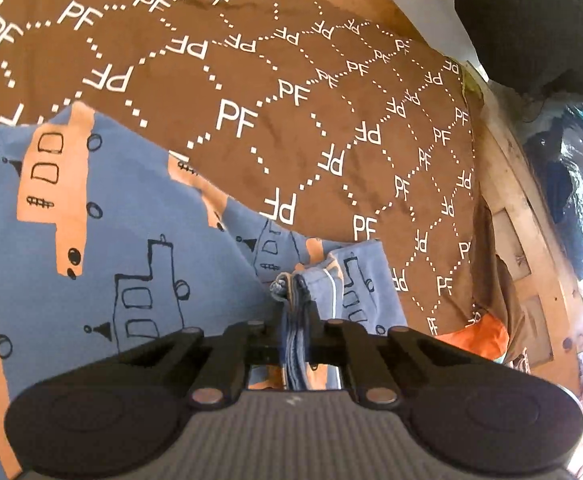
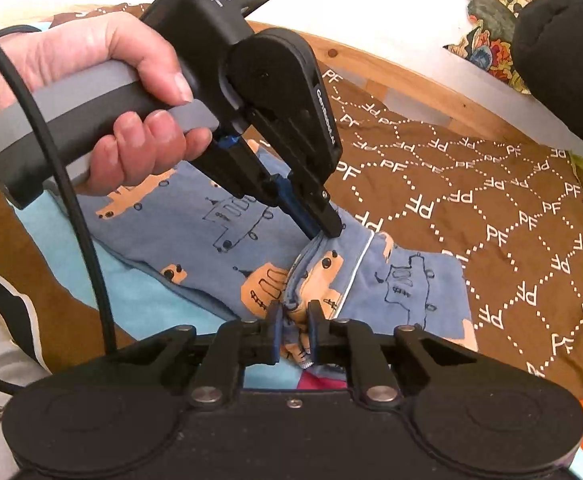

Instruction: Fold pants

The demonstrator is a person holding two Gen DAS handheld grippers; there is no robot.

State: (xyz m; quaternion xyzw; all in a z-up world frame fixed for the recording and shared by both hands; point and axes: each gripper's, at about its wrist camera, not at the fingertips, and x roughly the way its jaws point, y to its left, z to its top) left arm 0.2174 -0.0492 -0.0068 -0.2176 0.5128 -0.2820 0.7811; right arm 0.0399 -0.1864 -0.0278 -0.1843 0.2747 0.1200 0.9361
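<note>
The pants are blue with orange and outlined truck prints and lie on a brown bedspread; they also fill the lower left of the left wrist view. My left gripper is shut on a bunched edge of the pants; in the right wrist view it comes down from the upper left, pinching the same edge. My right gripper is shut on the pants' edge a little nearer to me. A folded part with white piping lies to the right of both.
The brown bedspread with white "PF" print covers the bed. A wooden bed frame runs along the far side. A black bundle sits at the upper right. A light blue cloth lies under the pants.
</note>
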